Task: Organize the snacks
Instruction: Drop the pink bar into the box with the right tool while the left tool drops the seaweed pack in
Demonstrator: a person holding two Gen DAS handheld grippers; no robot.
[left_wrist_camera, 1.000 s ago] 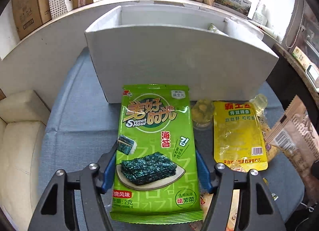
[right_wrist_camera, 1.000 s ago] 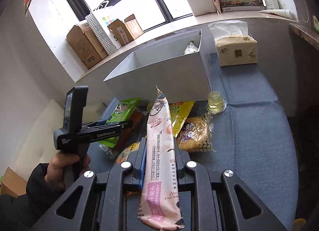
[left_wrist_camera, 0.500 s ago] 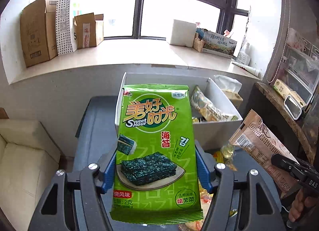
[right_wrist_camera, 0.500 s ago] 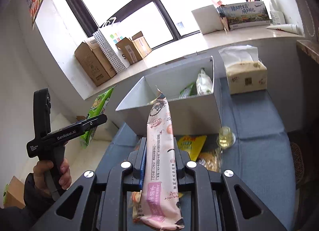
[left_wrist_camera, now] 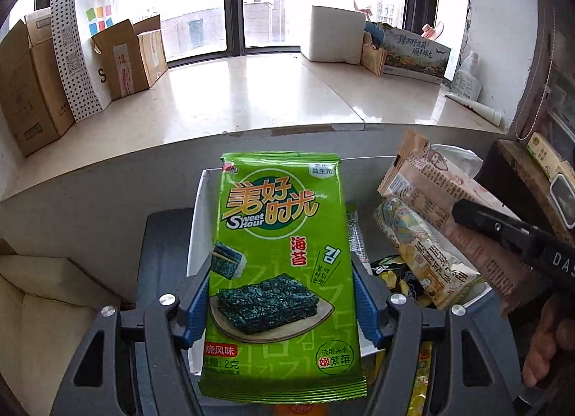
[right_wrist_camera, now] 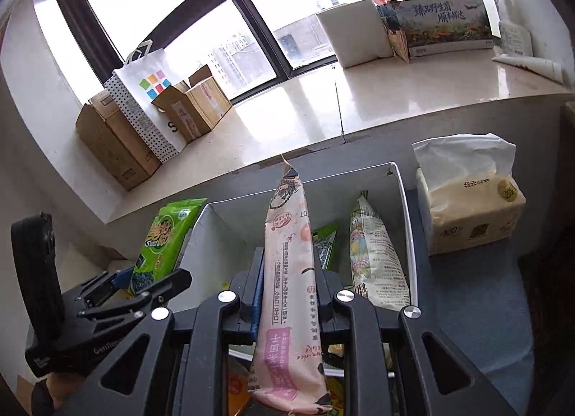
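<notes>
Now the left gripper point(left_wrist_camera: 280, 303) is clamped on a green seaweed pack point(left_wrist_camera: 280, 265), frame center, over the white bin's point(left_wrist_camera: 197, 222) left side. Right gripper point(right_wrist_camera: 289, 294) grips a pink snack pack point(right_wrist_camera: 291, 272) edge-on, center frame, above the bin w/ a yellowish bag point(right_wrist_camera: 377, 265) inside. Tissue pack point(right_wrist_camera: 470, 207) sits just right of the bin.

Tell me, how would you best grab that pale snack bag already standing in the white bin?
Probably by its free upper end. The pale snack bag leans upright against the right wall of the white bin, top seam up, lower part hidden among other packets. Coming from above, fingers closing across the flat faces near the top, looks safest; the wall blocks the right side.
</notes>
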